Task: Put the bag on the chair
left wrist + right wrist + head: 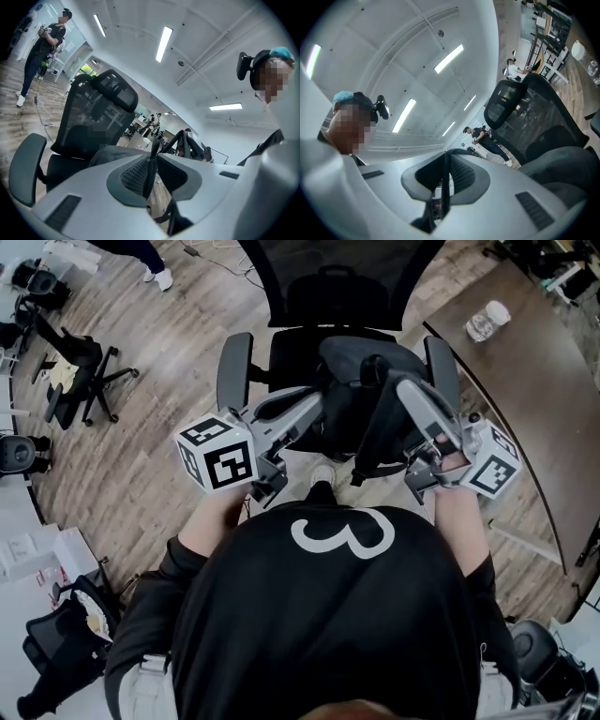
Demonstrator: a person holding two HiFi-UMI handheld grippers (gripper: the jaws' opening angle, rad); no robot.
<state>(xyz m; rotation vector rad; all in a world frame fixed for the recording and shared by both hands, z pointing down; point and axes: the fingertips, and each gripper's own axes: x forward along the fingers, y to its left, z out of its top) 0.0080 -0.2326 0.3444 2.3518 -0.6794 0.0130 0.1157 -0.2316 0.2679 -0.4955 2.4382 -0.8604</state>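
Observation:
A dark grey backpack (354,381) is held over the seat of a black office chair (293,351), between its two armrests; whether its bottom touches the seat I cannot tell. My left gripper (314,405) reaches in from the left, shut on a black strap (150,171) of the bag. My right gripper (405,388) comes from the right and is shut on another black strap (442,192). In the left gripper view the bag's bulk (107,153) shows behind the jaws, with the chair's mesh back (96,115) beyond. The right gripper view shows the bag (569,164) and the chair back (534,110) at right.
A brown table (534,390) with a plastic bottle (487,321) lies to the right. Another black office chair (82,371) stands at left, and a dark bag (66,638) lies on the floor at lower left. People stand farther off (44,47).

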